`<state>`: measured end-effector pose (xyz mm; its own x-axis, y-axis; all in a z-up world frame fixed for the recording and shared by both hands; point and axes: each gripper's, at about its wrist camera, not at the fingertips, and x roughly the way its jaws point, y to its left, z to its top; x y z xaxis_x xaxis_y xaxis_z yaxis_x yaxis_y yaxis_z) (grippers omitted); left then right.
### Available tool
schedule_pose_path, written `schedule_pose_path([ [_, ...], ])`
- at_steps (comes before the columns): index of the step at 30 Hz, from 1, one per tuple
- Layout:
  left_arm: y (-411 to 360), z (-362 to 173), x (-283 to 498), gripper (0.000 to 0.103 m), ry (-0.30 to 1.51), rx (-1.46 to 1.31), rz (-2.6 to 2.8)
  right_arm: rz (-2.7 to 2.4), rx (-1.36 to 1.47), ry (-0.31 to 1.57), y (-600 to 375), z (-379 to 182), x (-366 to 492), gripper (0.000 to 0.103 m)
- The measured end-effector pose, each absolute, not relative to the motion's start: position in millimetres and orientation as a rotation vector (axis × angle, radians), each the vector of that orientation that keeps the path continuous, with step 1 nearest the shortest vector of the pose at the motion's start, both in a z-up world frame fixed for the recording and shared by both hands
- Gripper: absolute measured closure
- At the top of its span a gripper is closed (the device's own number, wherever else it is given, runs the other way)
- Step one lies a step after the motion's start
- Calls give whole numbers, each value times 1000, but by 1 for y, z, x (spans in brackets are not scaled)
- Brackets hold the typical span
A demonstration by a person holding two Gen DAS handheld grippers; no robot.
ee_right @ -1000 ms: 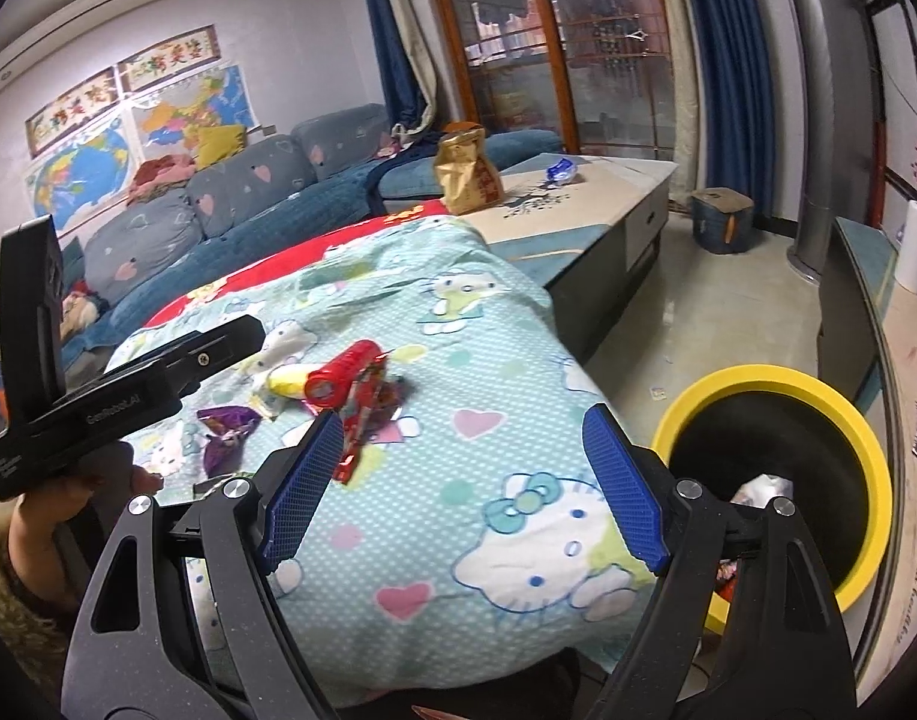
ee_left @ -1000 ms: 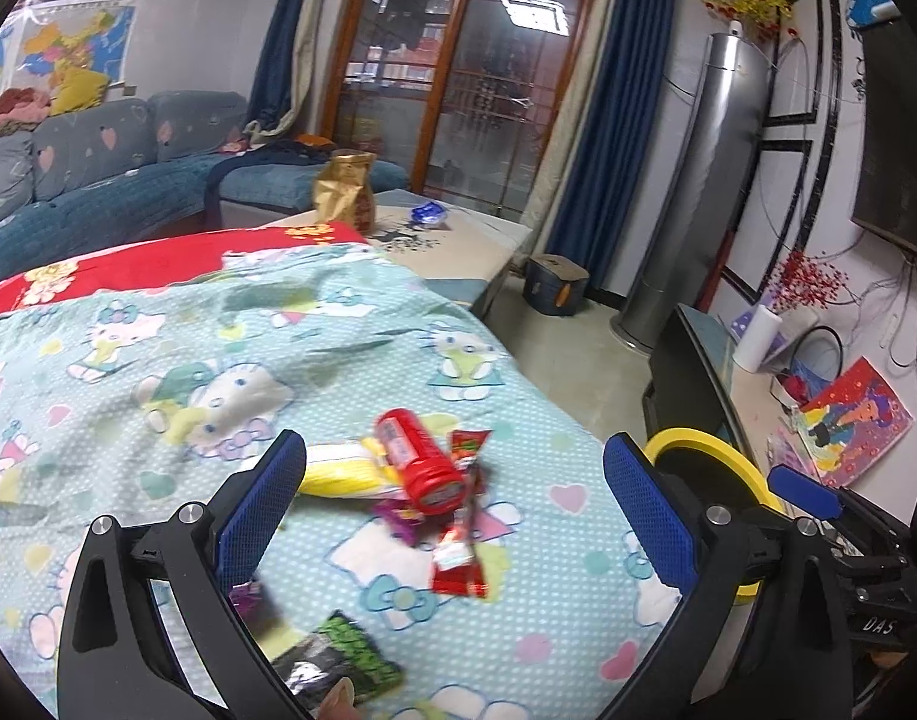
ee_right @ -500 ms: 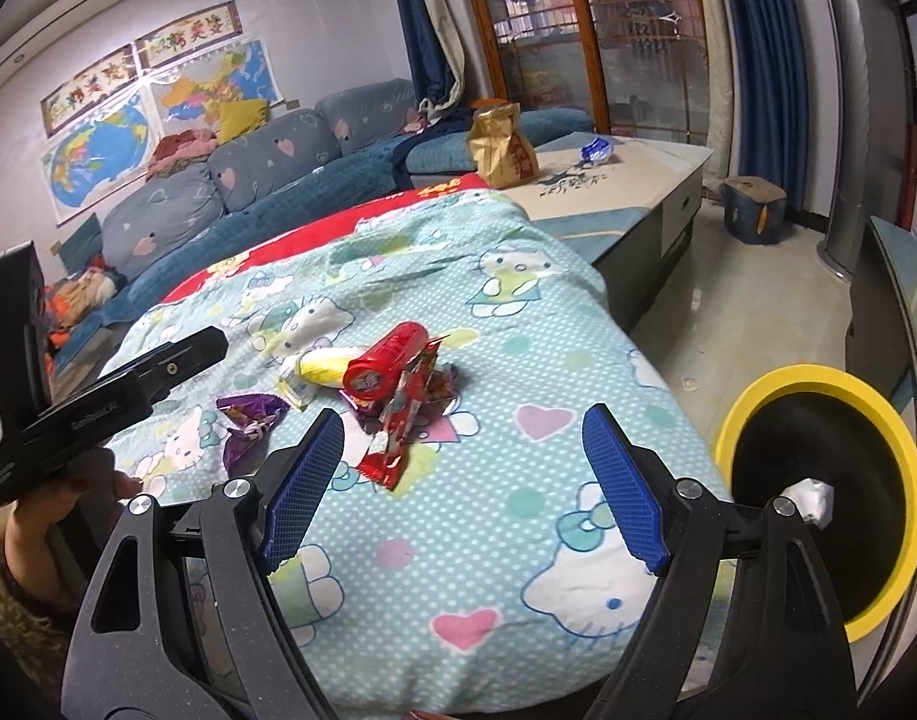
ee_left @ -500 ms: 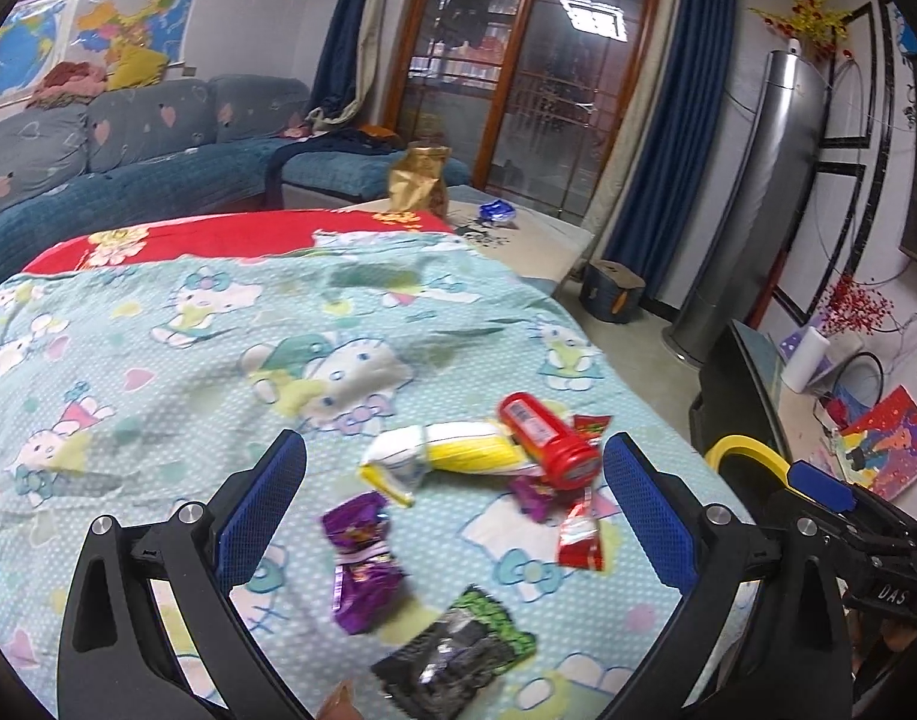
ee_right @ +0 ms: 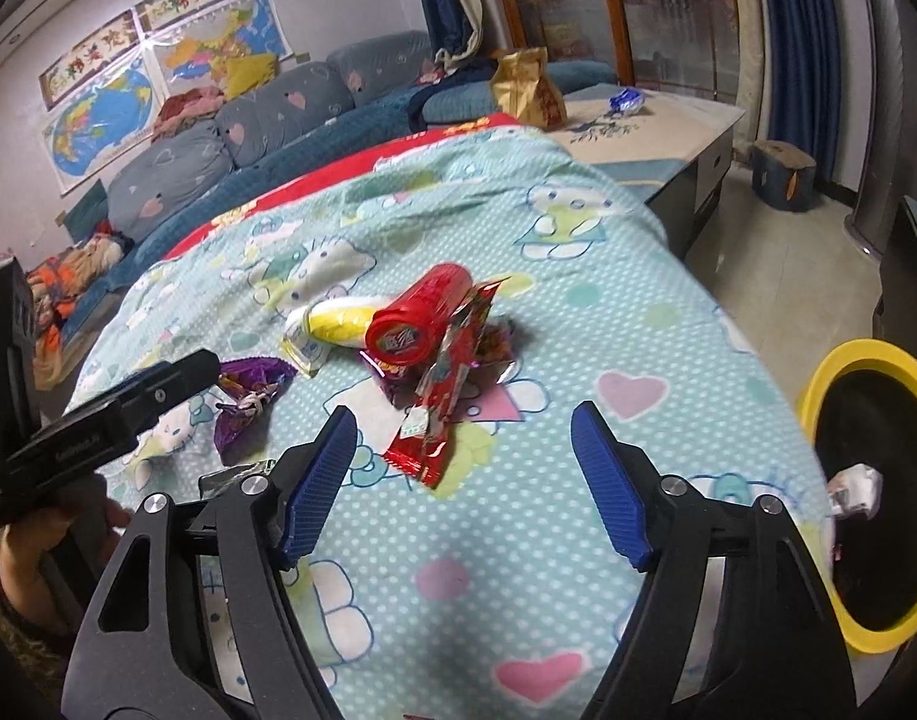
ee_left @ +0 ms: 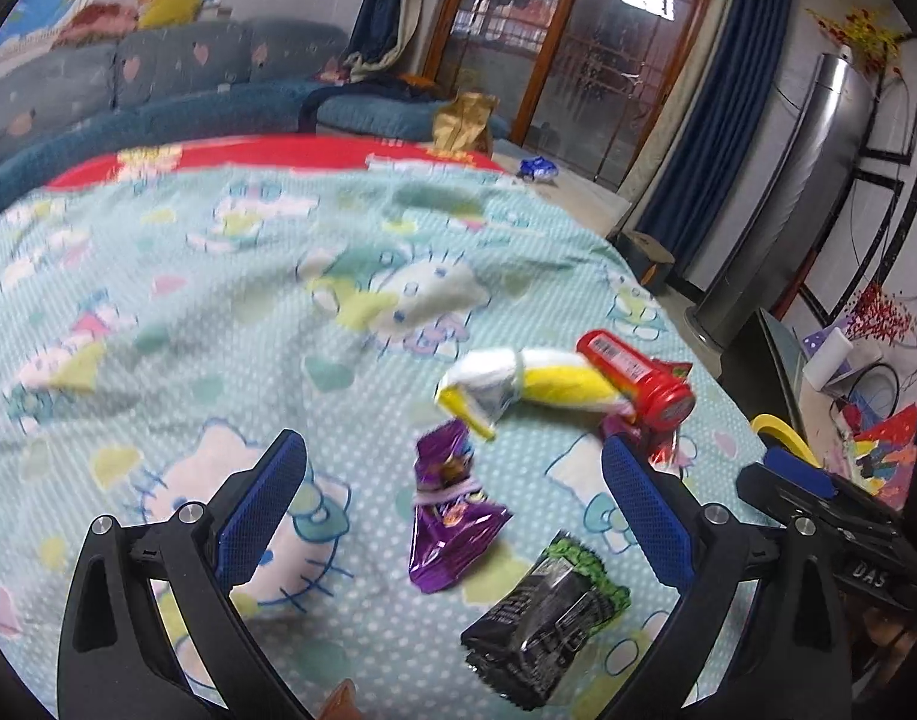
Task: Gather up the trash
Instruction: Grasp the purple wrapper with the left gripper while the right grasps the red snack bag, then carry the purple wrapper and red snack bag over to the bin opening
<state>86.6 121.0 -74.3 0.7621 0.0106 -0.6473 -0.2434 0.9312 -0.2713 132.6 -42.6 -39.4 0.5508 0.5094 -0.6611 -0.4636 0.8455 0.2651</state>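
Trash lies on a cartoon-cat print cover (ee_left: pixel 230 324): a purple wrapper (ee_left: pixel 449 510), a black-and-green packet (ee_left: pixel 545 630), a yellow-and-white packet (ee_left: pixel 530 381), a red canister (ee_left: pixel 638 375) and a long red wrapper (ee_right: pixel 452 384). My left gripper (ee_left: pixel 452 501) is open just above the purple wrapper, which shows between its fingers. My right gripper (ee_right: pixel 464 474) is open with its jaws closing, a little short of the long red wrapper's near end. The red canister (ee_right: pixel 419 315) rests on that pile. A yellow-rimmed black bin (ee_right: pixel 878 492) stands right of the cover.
A low table (ee_right: pixel 650 126) with a gold bag (ee_right: pixel 527 90) and a blue wrapper sits behind the cover. A blue sofa (ee_right: pixel 266 120) lines the wall. The other gripper's black body (ee_right: pixel 92 426) and a hand are at left in the right wrist view.
Both grippers moved forward and down toward the trash pile. The purple wrapper now sits between the left fingers. The right fingers stand narrower than before.
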Motion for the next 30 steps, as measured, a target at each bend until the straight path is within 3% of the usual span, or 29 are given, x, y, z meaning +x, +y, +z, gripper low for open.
schedule_pose_path([
  [3,125,-83,87,9,714,-389,133,582,77,839,-34,-49,140,43],
  [5,126,-87,89,22,726,-403,124,584,94,858,-30,-54,145,45],
  [10,126,-99,92,35,762,-441,103,586,102,892,-21,-64,151,54],
  [16,124,-107,96,45,788,-450,93,590,119,929,-15,-75,156,71],
  [18,124,-108,96,51,793,-451,93,587,131,935,-16,-78,157,82],
  [21,124,-111,98,62,802,-453,88,589,143,937,-20,-79,155,88],
  [30,122,-106,97,68,788,-444,70,570,159,923,-41,-76,145,93],
])
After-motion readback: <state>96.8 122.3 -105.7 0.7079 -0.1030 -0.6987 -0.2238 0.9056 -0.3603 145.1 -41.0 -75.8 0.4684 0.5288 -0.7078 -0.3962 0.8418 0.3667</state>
